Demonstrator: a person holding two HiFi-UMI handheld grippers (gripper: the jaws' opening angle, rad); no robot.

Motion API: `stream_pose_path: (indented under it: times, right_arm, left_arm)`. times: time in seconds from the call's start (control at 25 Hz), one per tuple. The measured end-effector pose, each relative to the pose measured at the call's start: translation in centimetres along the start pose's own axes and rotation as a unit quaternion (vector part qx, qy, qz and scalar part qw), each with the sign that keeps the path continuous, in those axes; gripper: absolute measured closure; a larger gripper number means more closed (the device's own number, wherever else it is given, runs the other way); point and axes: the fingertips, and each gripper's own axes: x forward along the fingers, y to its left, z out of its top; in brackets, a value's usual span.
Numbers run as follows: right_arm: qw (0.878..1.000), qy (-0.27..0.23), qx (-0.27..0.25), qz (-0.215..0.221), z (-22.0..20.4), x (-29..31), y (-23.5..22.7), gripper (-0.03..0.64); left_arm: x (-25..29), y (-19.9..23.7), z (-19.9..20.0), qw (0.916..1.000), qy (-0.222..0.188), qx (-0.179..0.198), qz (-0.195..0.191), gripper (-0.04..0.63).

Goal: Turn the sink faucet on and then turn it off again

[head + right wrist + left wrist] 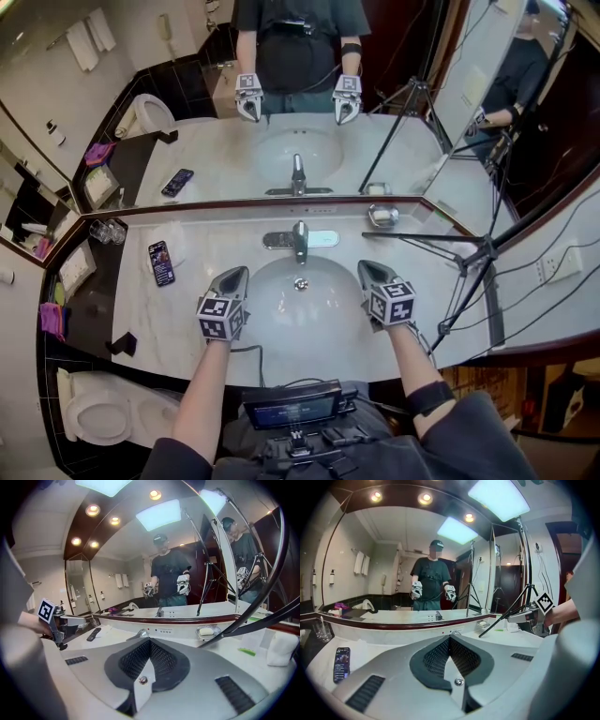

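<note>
Left tool (242, 272), right tool (364, 267), both clenched empty; faucet (300, 240) largely hidden behind left jaws

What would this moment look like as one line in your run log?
left gripper: shut, empty | right gripper: shut, empty | faucet: not touched | grippers flank sink

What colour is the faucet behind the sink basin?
The faucet is shiny silver metal, best seen in the head view.
</note>
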Motion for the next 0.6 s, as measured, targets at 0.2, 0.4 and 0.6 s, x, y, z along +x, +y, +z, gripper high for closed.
stream_pose_path:
  times: [0.2, 0.4, 0.6]
  right_arm:
    - [1.0, 0.003, -0.001, -0.001, -0.5, 0.0, -0.3, 0.598]
    - [1.0, 0.002, -0.007, -0.004, -1.0, 0.2, -0.2, 0.598]
    - [0.997, 0.008, -0.075, -0.022, -1.2, 1.1, -0.4, 0.595]
  left_arm:
    - [0.0, 0.1, -0.2, 1.0, 0.005, 0.003, 0.006, 0.594]
    - [0.1, -0.2, -0.3, 0.9999, 0.007, 0.013, 0.004, 0.594]
    - [0.4, -0.4, -0.1, 0.9999, 0.006, 0.014, 0.004, 0.594]
